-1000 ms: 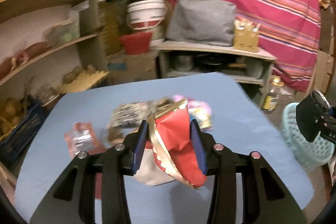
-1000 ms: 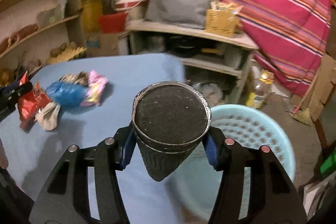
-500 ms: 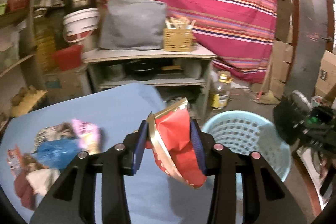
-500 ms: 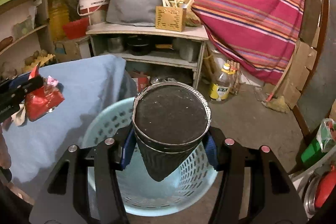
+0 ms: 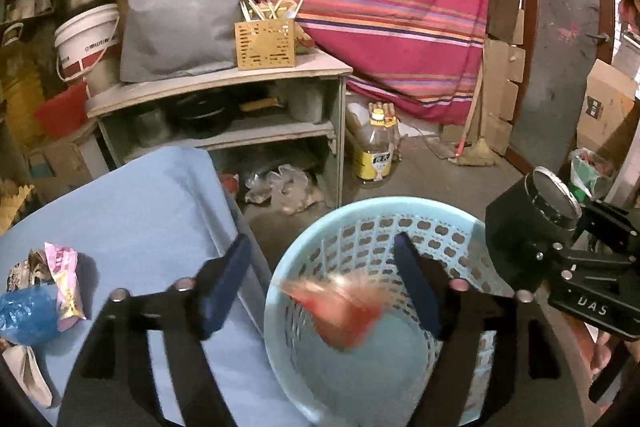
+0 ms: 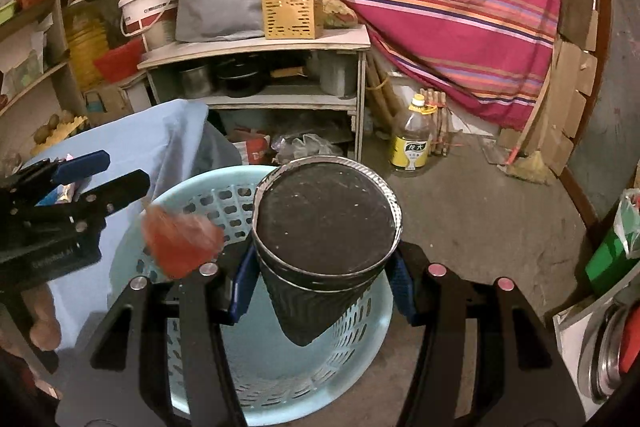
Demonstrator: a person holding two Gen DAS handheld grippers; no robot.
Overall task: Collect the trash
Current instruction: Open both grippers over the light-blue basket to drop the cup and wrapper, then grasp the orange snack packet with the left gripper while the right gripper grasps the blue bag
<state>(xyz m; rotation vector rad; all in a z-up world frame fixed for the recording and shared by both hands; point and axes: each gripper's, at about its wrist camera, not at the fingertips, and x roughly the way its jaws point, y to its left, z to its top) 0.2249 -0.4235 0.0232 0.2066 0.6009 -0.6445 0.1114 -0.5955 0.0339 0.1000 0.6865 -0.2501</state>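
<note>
A pale blue plastic basket point(image 5: 308, 251) point(image 6: 280, 383) stands on the floor beside the blue-covered table point(image 5: 140, 203). Over it my left gripper point(image 5: 322, 287) point(image 6: 120, 173) is opening, its jaws wide apart. A blurred red wrapper point(image 5: 340, 311) point(image 6: 180, 247) falls free between and below them, above the basket. My right gripper point(image 6: 322, 287) is shut on a black paper cup point(image 6: 326, 223) point(image 5: 532, 219) with a silver rim, held over the basket. More trash lies on the table's left side: a blue bag point(image 5: 26, 315) and a pink wrapper point(image 5: 66, 281).
A grey shelf unit point(image 5: 224, 107) with pans, a grey cushion and a yellow box stands behind the table. An oil bottle point(image 5: 376, 151) and a broom point(image 5: 476, 151) are on the concrete floor. A striped red cloth hangs at the back. Cardboard boxes line the right.
Both grippers swung right from the table to above the basket. The left gripper's jaws spread and let go of the red wrapper, which now drops. The right gripper still holds the cup.
</note>
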